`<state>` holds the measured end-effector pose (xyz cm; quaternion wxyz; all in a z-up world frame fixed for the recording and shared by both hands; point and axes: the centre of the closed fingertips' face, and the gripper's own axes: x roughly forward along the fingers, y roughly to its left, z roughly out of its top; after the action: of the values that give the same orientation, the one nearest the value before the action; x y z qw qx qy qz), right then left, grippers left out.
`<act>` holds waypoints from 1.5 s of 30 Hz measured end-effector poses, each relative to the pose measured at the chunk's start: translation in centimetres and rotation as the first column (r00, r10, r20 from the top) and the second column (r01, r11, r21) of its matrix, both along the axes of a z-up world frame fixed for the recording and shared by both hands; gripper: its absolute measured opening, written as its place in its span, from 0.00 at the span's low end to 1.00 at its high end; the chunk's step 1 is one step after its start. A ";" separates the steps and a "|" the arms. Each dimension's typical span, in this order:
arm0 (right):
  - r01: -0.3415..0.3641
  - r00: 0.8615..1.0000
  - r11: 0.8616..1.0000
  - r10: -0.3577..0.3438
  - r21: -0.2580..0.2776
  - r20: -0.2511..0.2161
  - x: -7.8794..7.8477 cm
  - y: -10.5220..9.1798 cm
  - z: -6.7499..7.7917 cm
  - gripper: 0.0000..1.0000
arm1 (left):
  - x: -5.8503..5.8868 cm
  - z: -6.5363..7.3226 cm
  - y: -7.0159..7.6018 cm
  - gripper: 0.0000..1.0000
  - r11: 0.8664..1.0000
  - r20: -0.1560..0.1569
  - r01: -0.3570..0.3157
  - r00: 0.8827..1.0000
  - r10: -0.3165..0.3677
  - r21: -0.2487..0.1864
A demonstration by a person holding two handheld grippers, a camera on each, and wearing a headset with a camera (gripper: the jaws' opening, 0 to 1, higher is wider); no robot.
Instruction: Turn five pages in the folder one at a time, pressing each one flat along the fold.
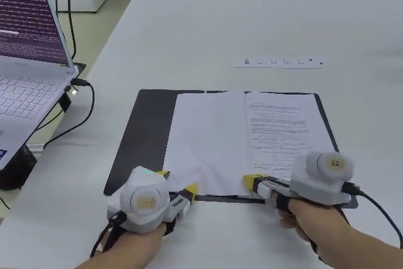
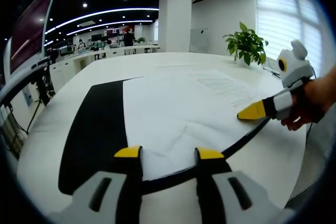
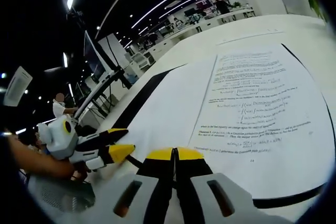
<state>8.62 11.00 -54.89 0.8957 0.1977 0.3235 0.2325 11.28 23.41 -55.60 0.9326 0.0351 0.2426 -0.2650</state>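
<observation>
- The left gripper [image 1: 177,181] has its two yellow-tipped jaws well apart and nothing between them. The tips sit at the near edge of the blank white turned page [image 1: 201,137].
- In the left gripper view, that page runs away ahead of the left gripper [image 2: 169,153], with a slight crease just past the tips.
- The right gripper [image 1: 252,182] has its jaws pressed together. I cannot tell whether any paper is caught in them.
- In the right gripper view, the tips of the right gripper [image 3: 175,154] lie at the near edge of the white printed page [image 3: 262,103], close to the fold.
- The open black flat folder [image 1: 135,137] lies directly ahead of both grippers on the white table [image 1: 252,23]. Its bare cover lies to the left of the left gripper's jaws.
- Each gripper's tip points towards the other along the folder's near edge; they are near but apart.
- The open white laptop [image 1: 25,92] stands well off to the left gripper's left.
</observation>
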 end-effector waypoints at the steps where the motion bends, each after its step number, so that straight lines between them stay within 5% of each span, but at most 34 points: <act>1: 0.000 1.000 1.000 0.000 0.008 -0.008 -0.3 0.0 -0.1 0.00 | 0.0 0.0 0.0 0.39 1.000 0.000 0.000 1.000 0.000 0.000; 13: -0.023 0.996 0.998 0.027 0.056 -0.084 -4.3 0.4 0.5 0.00 | 0.0 0.0 0.0 0.39 1.000 -0.009 0.002 1.000 -0.002 0.007; 20: 0.016 0.999 0.995 -0.012 0.096 -0.041 -5.2 -0.4 3.5 0.00 | 0.1 0.1 -0.1 0.39 1.000 -0.034 0.003 0.999 -0.002 0.025; 22: 0.046 0.999 0.993 -0.043 0.110 -0.026 -5.2 -1.0 4.4 0.00 | 0.1 0.1 -0.1 0.39 0.999 -0.058 0.005 0.998 -0.003 0.040; 26: 0.113 0.993 0.985 -0.118 0.127 0.032 -5.1 -2.6 6.7 0.00 | -0.2 0.2 -0.5 0.43 0.999 -0.158 0.028 0.987 -0.021 0.043; 27: 0.128 0.990 0.983 -0.134 0.130 0.041 -5.1 -2.9 7.2 0.00 | -0.4 0.5 -0.7 0.42 1.000 -0.202 0.006 0.979 -0.006 0.001; 29: 0.163 0.983 0.979 -0.172 0.123 0.069 -5.1 -4.0 8.2 0.00 | -0.6 1.3 -1.0 0.37 0.998 -0.226 -0.013 0.974 -0.002 -0.065; 32: 0.220 0.967 0.968 -0.233 0.122 0.106 -5.2 -5.7 9.6 0.00 | -1.1 3.5 -1.3 0.41 0.989 -0.219 -0.027 0.976 -0.005 -0.143; 34: 0.247 0.959 0.960 -0.262 0.130 0.109 -5.6 -6.8 10.2 0.00 | -1.9 4.7 -1.3 0.46 0.987 -0.219 -0.019 0.976 -0.016 -0.158; 41: 0.314 0.932 0.948 -0.318 0.054 0.174 -6.6 -10.9 11.8 0.00 | -3.5 9.7 -1.5 0.52 0.978 -0.115 0.019 0.992 -0.044 -0.205; 45: 0.333 0.921 0.943 -0.328 0.010 0.208 -7.0 -12.4 12.7 0.08 | -3.8 11.7 -1.1 0.64 0.974 -0.086 0.005 0.996 -0.025 -0.227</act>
<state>1.64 -1.44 -42.19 0.9532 0.2127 0.1933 0.0934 7.44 22.33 -43.91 0.9168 -0.0814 0.2513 -0.2994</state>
